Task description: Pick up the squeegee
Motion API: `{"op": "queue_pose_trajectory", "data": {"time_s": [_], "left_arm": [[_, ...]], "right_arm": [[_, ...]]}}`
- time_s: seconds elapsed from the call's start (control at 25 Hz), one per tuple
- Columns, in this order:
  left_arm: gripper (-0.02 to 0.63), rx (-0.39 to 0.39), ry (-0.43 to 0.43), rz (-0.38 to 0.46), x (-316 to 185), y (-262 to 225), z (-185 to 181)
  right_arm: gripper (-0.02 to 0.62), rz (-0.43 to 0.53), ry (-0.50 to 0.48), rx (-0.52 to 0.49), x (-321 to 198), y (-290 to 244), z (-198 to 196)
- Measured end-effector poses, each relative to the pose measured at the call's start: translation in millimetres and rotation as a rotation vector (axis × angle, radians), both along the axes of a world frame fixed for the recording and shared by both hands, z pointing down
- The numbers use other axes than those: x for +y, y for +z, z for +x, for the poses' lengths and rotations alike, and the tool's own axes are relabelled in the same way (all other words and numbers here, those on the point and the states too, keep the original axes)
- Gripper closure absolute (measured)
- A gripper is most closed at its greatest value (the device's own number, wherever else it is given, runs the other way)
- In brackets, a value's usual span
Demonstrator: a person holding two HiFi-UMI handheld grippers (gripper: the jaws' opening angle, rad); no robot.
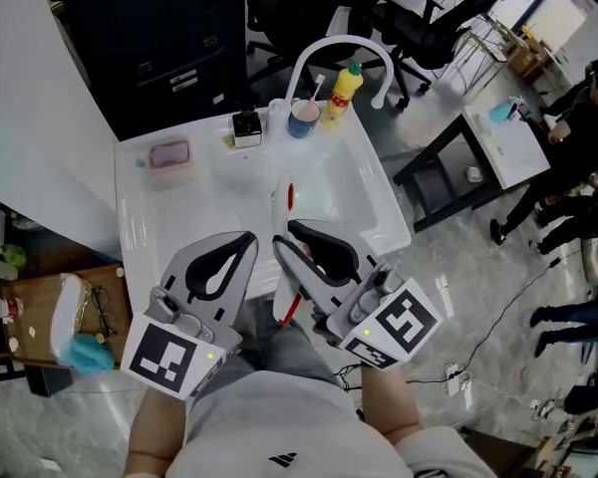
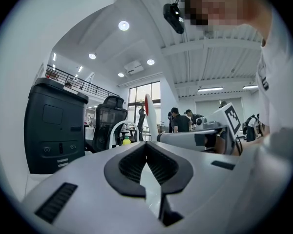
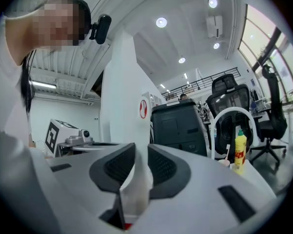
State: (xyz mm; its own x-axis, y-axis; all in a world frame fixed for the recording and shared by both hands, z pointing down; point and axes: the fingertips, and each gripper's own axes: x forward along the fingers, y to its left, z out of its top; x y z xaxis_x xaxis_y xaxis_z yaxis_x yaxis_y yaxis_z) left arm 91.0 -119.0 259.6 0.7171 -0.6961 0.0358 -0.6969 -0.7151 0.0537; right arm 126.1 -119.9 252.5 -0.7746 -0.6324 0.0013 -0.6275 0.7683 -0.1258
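Right gripper (image 3: 139,152) clamps the squeegee (image 3: 124,96), raised over the sink (image 1: 379,182), so the pick-up looks done. Left gripper (image 2: 146,147) sits closed, empty.

In the head view, the lower part of the flat white plastic squeegee with a red mark (image 1: 282,202) is hidden behind the grey right gripper (image 1: 285,234) in the middle of the frame. In the right gripper view, the squeegee's bottom end disappears between the black pads. What the small pink rectangular dish (image 1: 169,154) at the upper left holds is too small to tell. The people in dark clothes (image 1: 581,122) are partly cut off by the right edge.
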Motion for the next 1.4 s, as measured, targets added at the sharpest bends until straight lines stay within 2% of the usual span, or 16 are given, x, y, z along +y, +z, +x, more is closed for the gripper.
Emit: {"op": "queue_pose_trajectory", "data": {"time_s": [0.88, 1.0, 1.4], "left_arm": [[0.594, -0.020, -0.002, 0.013, 3.9, -2.4, -11.4], [0.594, 0.005, -0.007, 0.017, 3.1, -6.9, -13.4], [0.594, 0.015, -0.033, 0.007, -1.1, -6.3, -25.3]], "right_arm": [[0.503, 0.027, -0.010, -0.012, 1.5, -6.1, -13.7], [0.502, 0.028, -0.012, -0.011, 0.7, -6.5, -17.0], [0.502, 0.026, -0.027, -0.015, -4.1, -7.2, -27.0]]}}
